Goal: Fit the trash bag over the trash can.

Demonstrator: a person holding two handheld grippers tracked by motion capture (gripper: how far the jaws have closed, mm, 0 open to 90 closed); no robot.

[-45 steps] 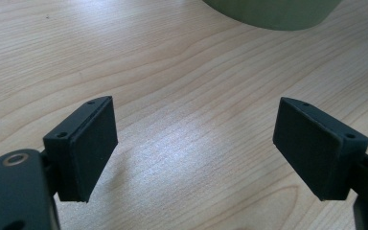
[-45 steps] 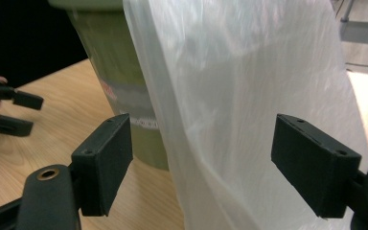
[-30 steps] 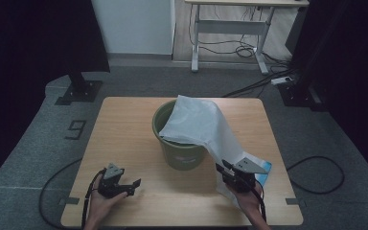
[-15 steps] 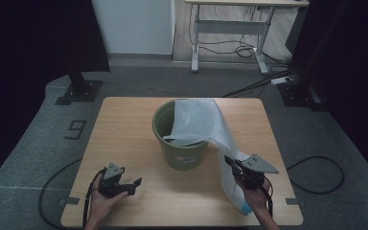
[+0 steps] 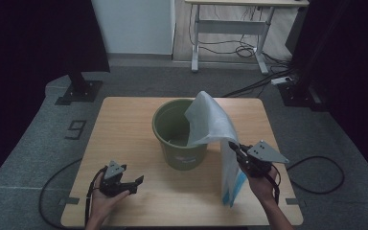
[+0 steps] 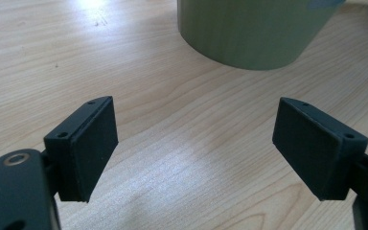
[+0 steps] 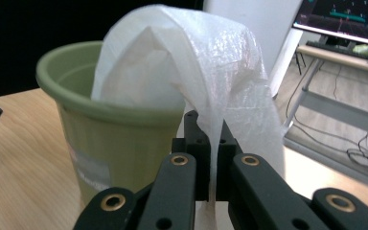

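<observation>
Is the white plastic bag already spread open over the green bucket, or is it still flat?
Still flat. The white plastic bag hangs from the shut right claw, one end leaning into the green bucket, not spread over its rim.

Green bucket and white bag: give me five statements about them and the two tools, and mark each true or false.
1. The right tool is shut on the white plastic bag. True.
2. The left tool holds the bag's other edge. False: its jaws stand open with nothing between them, over the bare wooden table.
3. The green bucket lies on its side. False: it stands upright on the table.
4. Part of the bag drapes over the bucket's rim. True.
5. The left tool touches the bucket. False: in the high view it sits apart from it, near the table's front edge.
</observation>
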